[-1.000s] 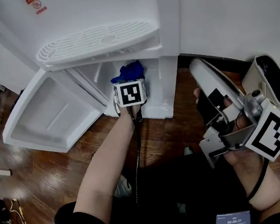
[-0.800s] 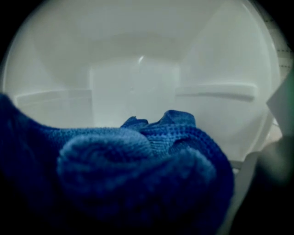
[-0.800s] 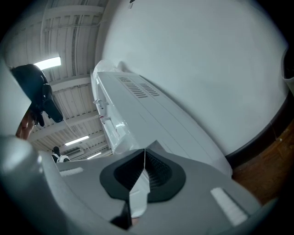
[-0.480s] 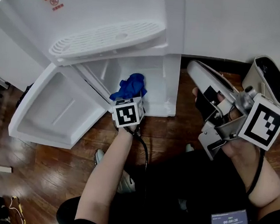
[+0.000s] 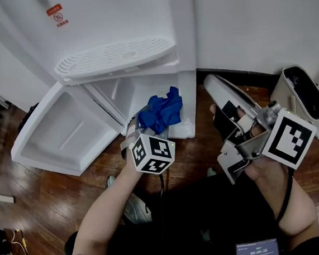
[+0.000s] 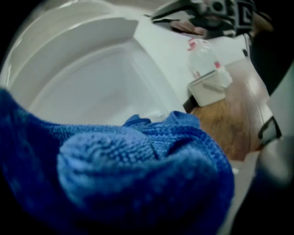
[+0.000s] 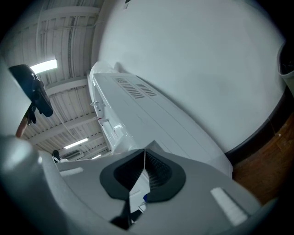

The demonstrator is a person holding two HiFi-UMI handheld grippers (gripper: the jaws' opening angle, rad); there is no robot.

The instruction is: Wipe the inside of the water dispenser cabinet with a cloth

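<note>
The blue cloth [image 5: 161,114] is bunched up in my left gripper [image 5: 151,128], which is shut on it just in front of the open cabinet [image 5: 185,101] at the foot of the white water dispenser [image 5: 102,18]. In the left gripper view the cloth [image 6: 138,179] fills the lower half and hides the jaws; the white cabinet interior [image 6: 92,82] lies behind it. My right gripper [image 5: 210,82] is held off to the right, shut and empty; in its own view the right gripper [image 7: 144,158] points at the dispenser's side [image 7: 151,114].
The cabinet door [image 5: 63,132] lies swung open to the left over the wooden floor [image 5: 46,192]. The slotted drip tray [image 5: 113,55] juts out above the cabinet. A white device with a dark face [image 5: 297,92] stands at the right wall. A small screen [image 5: 258,254] shows at bottom right.
My left gripper has drawn back out of the cabinet towards me with the cloth and has rolled over. The right gripper has kept its place.
</note>
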